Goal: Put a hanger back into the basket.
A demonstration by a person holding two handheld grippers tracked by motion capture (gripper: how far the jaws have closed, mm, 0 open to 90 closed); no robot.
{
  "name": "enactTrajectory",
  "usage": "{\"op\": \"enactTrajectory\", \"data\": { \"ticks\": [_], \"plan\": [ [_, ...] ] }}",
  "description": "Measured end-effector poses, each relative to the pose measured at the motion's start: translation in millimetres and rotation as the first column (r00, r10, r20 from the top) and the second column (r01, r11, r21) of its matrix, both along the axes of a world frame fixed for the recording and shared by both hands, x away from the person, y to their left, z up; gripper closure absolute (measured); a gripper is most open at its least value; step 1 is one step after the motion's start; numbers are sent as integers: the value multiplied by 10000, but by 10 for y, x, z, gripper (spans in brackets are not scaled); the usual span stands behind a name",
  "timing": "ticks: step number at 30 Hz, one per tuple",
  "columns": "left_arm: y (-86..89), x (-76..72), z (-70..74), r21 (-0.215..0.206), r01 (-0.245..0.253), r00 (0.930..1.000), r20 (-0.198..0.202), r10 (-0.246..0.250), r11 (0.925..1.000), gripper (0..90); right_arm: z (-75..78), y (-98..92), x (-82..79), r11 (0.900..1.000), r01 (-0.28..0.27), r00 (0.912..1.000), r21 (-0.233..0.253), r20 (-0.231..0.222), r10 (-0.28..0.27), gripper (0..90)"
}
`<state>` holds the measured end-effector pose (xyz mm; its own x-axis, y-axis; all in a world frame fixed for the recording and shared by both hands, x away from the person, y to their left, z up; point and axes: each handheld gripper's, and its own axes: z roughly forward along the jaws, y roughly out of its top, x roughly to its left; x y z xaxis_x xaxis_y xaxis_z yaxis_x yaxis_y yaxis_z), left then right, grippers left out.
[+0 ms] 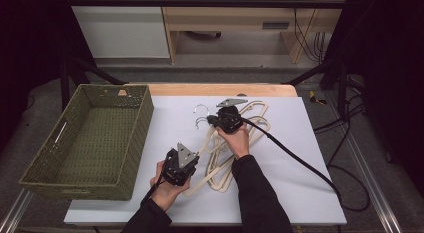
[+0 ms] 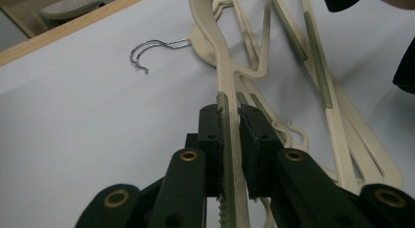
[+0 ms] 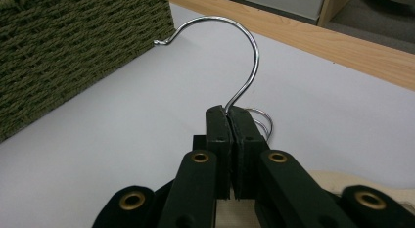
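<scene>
A white sheet covers a wooden table, whose bare edge shows along the far side. Beyond it lies grey floor. A pale wooden desk stands at the back, with a white panel to its left. Black cables hang beside the desk's right leg, and more cables trail over the floor at the right. A black frame spans the top, with slanted struts on both sides. The far corners are dark.
</scene>
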<state>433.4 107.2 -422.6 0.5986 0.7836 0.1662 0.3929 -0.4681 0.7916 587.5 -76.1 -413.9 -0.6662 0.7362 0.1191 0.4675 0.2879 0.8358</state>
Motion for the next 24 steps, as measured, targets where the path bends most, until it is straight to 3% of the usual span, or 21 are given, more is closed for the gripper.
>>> {"op": "enactTrajectory", "data": {
  "ticks": [6,7,10,11,14,17,19,24],
  "plan": [
    [27,35,-33,-439,145,9982,-583,-170,9989,792,76,-29,-90,9998,5,9995,-213,314,2,894],
    [39,64,-26,-510,349,9983,-447,-372,9981,771,87,-39,-107,9998,-31,9990,-220,440,40,894],
    [65,103,38,-1099,508,9963,-635,-580,9926,646,106,-54,-205,9996,-276,9977,-57,619,279,895],
    [80,135,63,-1135,496,9973,-491,-555,9923,615,106,-57,-229,9995,-315,9976,3,611,315,895],
    [67,284,130,-2063,760,9925,-783,-939,9755,486,113,-95,-300,9985,-504,9946,191,922,485,894],
    [-1,429,158,-2391,929,9842,-1249,-1255,9665,436,135,-124,-374,9972,-663,9916,337,1134,621,894],
    [-79,525,164,-2178,875,9834,-1369,-1192,9720,447,151,-148,-427,9958,-874,9869,258,1382,831,894],
    [-193,634,125,-2240,1144,9732,-1701,-1544,9679,566,167,-200,-530,9924,-1175,9813,375,1579,1103,894]
  ]
}}
